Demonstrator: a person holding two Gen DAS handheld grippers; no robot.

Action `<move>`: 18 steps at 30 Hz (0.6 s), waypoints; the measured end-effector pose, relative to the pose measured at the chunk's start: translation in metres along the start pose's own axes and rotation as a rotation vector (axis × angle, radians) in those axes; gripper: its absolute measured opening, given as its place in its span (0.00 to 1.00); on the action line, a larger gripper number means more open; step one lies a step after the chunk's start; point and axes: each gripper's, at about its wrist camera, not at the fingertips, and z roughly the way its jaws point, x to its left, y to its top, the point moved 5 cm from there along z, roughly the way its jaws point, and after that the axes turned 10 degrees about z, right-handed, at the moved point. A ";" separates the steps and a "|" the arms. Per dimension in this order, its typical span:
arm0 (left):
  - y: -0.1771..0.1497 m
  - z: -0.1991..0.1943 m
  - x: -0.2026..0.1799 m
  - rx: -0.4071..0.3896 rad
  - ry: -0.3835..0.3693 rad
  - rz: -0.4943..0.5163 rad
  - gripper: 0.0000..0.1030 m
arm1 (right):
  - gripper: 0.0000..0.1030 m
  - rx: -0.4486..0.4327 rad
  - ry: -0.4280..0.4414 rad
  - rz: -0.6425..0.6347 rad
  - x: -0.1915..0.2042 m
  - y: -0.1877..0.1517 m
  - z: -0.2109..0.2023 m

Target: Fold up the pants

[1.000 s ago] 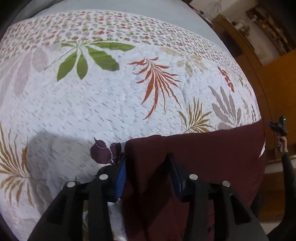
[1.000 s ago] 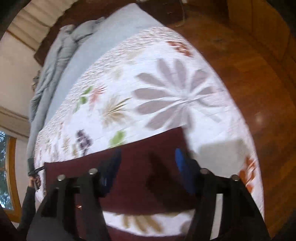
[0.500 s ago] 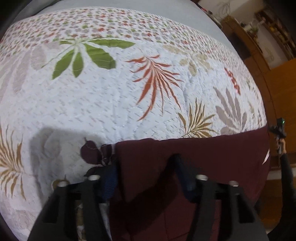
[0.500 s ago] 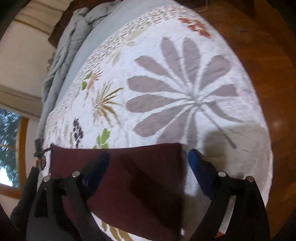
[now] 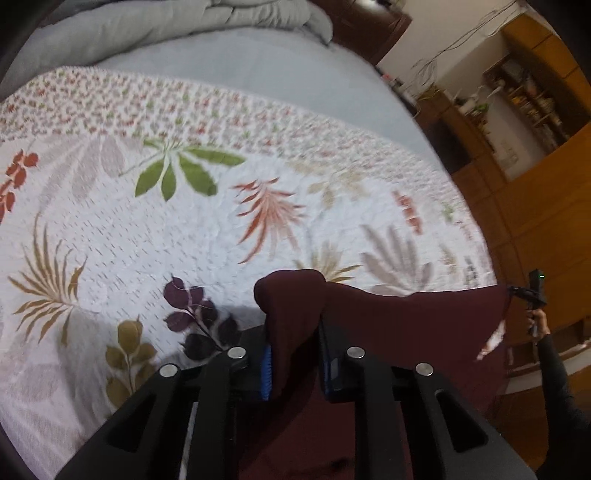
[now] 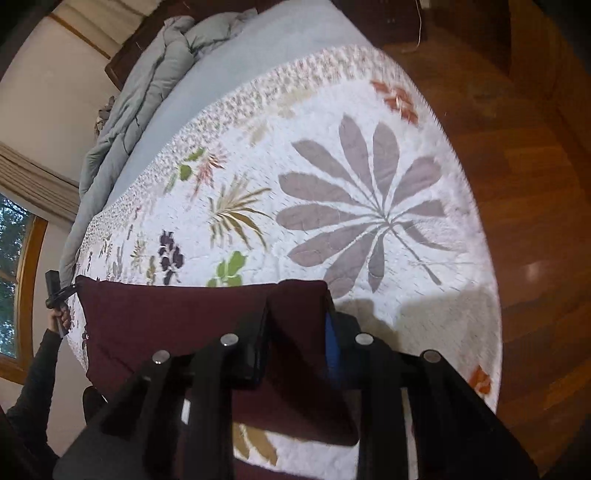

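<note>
The dark maroon pants [image 5: 406,325] lie stretched across the near part of the leaf-print bedspread [image 5: 184,229]. My left gripper [image 5: 293,343] is shut on the left end of the pants, and the cloth bunches up between its blue-padded fingers, lifted off the bed. My right gripper [image 6: 295,328] is shut on the right end of the pants [image 6: 166,321], with that corner raised. The pants hang taut between the two grippers. Each view shows the other gripper at the far end of the cloth.
A grey duvet [image 5: 166,22] is heaped at the head of the bed. Wooden floor [image 6: 535,184] lies past the bed's right edge. Wooden cabinets and shelves [image 5: 535,110] stand beyond the bed. A window [image 6: 14,258] is at the left.
Both grippers were open over the pants' ends; they have closed on the cloth and lifted it, and both cameras have tilted up so more of the bed and room shows.
</note>
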 end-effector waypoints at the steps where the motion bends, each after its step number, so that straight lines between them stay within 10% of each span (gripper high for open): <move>1: 0.001 -0.012 -0.008 -0.016 -0.007 0.011 0.18 | 0.24 -0.012 -0.003 -0.003 0.002 -0.003 -0.007; 8: -0.012 -0.086 -0.063 -0.116 -0.053 0.088 0.18 | 0.24 -0.127 -0.039 -0.026 0.010 -0.038 -0.066; 18: -0.122 -0.156 -0.111 -0.133 -0.061 0.131 0.18 | 0.27 -0.270 -0.098 -0.034 -0.020 -0.158 -0.107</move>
